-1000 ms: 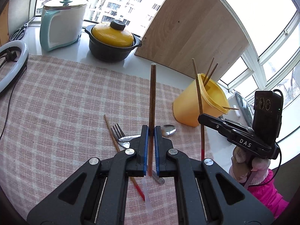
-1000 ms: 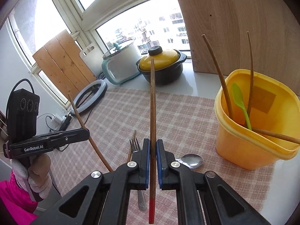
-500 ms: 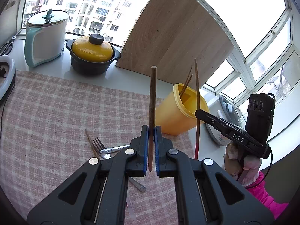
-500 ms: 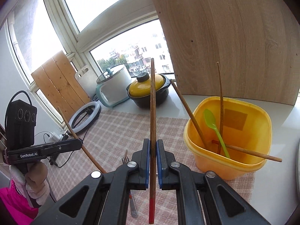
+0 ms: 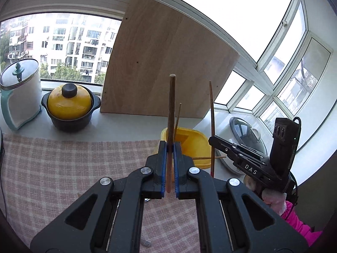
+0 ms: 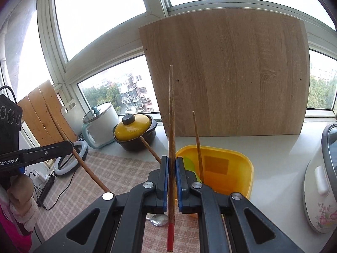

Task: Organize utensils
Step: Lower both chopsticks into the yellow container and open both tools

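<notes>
Near field: the black left gripper point(image 5: 170, 147) with blue pads is clamped on a brown wooden chopstick point(image 5: 171, 113) held upright; the black right gripper point(image 6: 172, 161) is likewise clamped on a red-tipped wooden chopstick point(image 6: 171, 126), also upright. Each gripper appears at the edge of the other's view.

Beneath them, a silver metal spoon point(image 6: 159, 219) lies on the pink checked tablecloth point(image 5: 63, 168).

Middle field: just beyond the fingertips stands a yellow plastic tub point(image 6: 242, 164), holding a green plastic spoon point(image 6: 188, 163) and several wooden chopsticks point(image 6: 198, 143) that lean out over its rim.

Far field, on the white sill: a light wooden board point(image 6: 231, 73) propped against the window, a black casserole with a yellow lid point(image 5: 69, 107) and a white-and-teal lidded pot point(image 5: 19, 92).
</notes>
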